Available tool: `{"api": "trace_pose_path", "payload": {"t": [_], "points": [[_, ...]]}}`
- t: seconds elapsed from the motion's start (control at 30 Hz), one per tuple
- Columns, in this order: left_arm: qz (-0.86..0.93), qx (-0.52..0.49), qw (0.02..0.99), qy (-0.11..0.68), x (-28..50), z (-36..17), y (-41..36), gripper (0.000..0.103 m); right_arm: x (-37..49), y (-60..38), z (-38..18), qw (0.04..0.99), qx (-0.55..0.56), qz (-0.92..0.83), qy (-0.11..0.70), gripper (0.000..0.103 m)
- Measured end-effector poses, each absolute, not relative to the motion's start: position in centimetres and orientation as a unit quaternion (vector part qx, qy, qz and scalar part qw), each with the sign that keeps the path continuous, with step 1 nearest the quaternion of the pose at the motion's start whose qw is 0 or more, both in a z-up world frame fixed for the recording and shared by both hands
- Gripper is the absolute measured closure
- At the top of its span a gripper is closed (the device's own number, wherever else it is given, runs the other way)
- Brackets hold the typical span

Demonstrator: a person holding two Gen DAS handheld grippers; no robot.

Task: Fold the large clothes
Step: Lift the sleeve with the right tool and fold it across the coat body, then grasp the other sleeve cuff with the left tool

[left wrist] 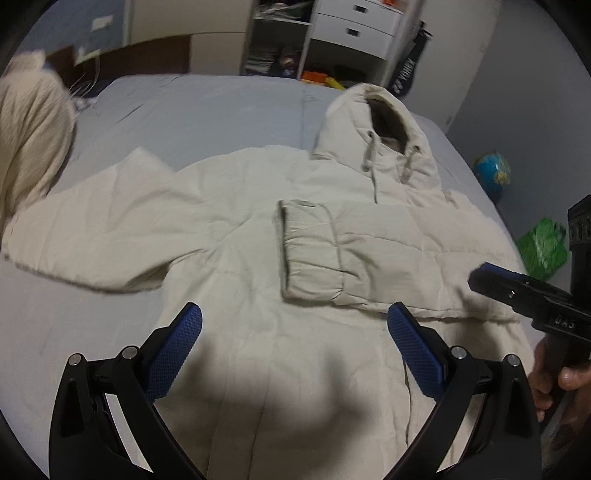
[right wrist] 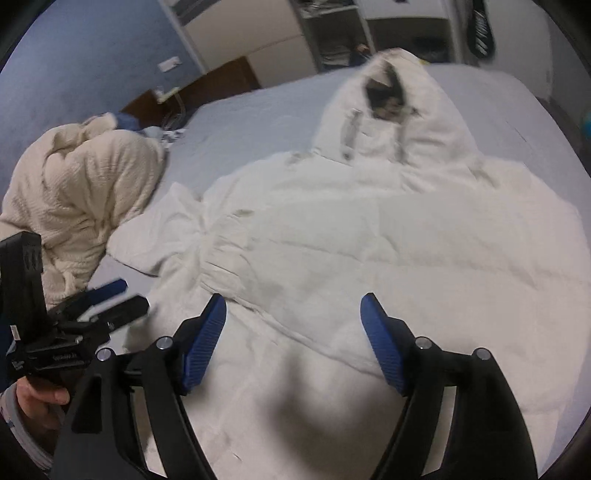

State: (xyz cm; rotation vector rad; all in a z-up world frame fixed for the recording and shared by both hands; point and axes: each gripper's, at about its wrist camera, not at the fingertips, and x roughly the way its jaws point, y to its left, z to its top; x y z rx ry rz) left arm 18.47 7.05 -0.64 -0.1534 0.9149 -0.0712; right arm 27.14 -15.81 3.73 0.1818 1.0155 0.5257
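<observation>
A large cream-white padded hooded jacket lies spread flat on a bed covered with a pale blue-grey sheet, filling the middle of the left wrist view. Its hood points toward the top of the frame, right of centre, with two drawstrings hanging from the opening. One sleeve stretches out toward the left edge of the frame, while the other sleeve is folded in across the chest, its cuff lying just right of centre.

The left gripper hovers over the lower body of the jacket at the bottom of its own view, its blue textured pads spread wide with nothing between them but the fabric below. The right gripper sits likewise at the bottom of the right wrist view, above the jacket's lower part, its jaws well apart and holding nothing. In the left wrist view it also shows at the right edge, carried by a hand.

A cream waffle-knit garment lies bunched at the left of the right wrist view, near the outstretched sleeve. Beyond the bed, at the top of the left wrist view, stand a white drawer unit and open shelving. A blue globe and a green plastic bag rest on the floor at the right.
</observation>
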Motion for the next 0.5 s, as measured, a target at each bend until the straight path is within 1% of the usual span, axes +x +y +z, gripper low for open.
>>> {"api": "trace_pose_path", "payload": {"t": [0.03,0.17,0.23,0.3,0.33,0.43,0.47,0.5], "points": [[-0.038,-0.065,0.894,0.441,18.9,-0.8,6.6,0.007,27.0,-16.4,3.3,0.835,0.088,0.244,0.485,0.031],[-0.036,-0.043,0.889,0.454,21.2,-2.4,5.5,0.014,26.2,-19.0,1.9,0.837,0.085,0.213,0.497,0.031],[-0.036,-0.051,0.884,0.464,22.2,-3.3,5.6,0.019,25.7,-20.7,1.3,0.840,0.093,0.197,0.496,0.031],[-0.047,-0.065,0.871,0.485,23.4,-4.4,5.6,0.028,25.3,-22.0,0.8,0.843,0.109,0.185,0.493,0.031],[-0.054,-0.077,0.863,0.496,24.1,-5.2,5.7,0.031,25.2,-22.6,0.7,0.844,0.116,0.181,0.491,0.031],[-0.067,-0.100,0.851,0.511,25.2,-6.4,5.9,0.051,24.6,-24.2,0.5,0.849,0.138,0.170,0.482,0.031],[-0.063,-0.099,0.851,0.512,25.5,-6.6,5.9,0.059,24.4,-24.6,0.5,0.851,0.140,0.166,0.478,0.031],[-0.057,-0.095,0.853,0.511,25.6,-6.7,6.0,0.072,24.3,-24.9,0.5,0.854,0.141,0.162,0.474,0.031]]}}
